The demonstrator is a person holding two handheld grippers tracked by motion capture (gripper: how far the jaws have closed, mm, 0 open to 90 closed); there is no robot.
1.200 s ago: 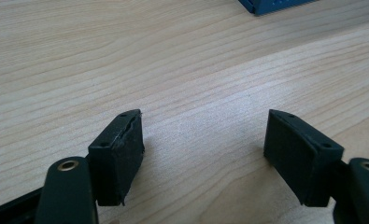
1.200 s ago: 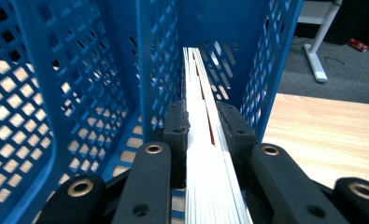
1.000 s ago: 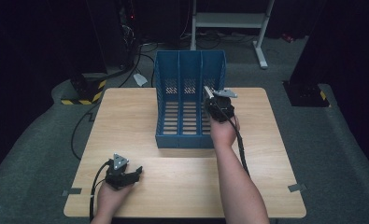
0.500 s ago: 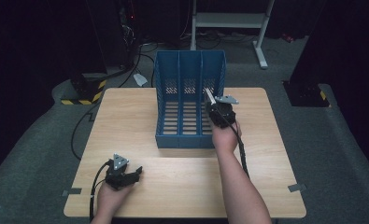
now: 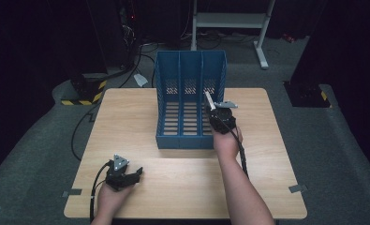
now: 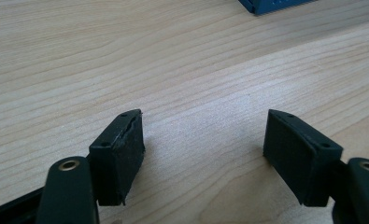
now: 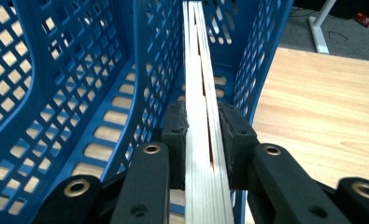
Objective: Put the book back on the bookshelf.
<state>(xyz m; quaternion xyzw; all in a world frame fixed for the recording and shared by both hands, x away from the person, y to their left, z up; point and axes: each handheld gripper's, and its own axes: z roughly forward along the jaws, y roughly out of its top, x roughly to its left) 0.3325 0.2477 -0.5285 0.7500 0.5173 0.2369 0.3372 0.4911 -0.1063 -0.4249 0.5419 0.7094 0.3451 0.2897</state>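
Nearest the person, the left gripper (image 5: 126, 176) is resting on the wooden table (image 5: 126, 122) with its jaws spread wide and nothing between them; in the left gripper view the two black pads (image 6: 121, 154) are standing well apart over bare wood. It is sitting well away from the work.

Farther out, the right gripper (image 7: 202, 135) is pinching a thin book (image 7: 198, 93) by its edge, the pads pressing on both flat sides. The book is running lengthwise straight ahead of the fingers, its long axis pointing into the blue file rack (image 5: 190, 101) and lining up with the rack's rightmost slot, between the last divider and the outer wall. In the high view the right gripper (image 5: 214, 108) is hanging over that slot at the rack's right side.

The right hand is by far the nearer one, so the coming move looks like sliding the book forward and down along its own length into that slot.
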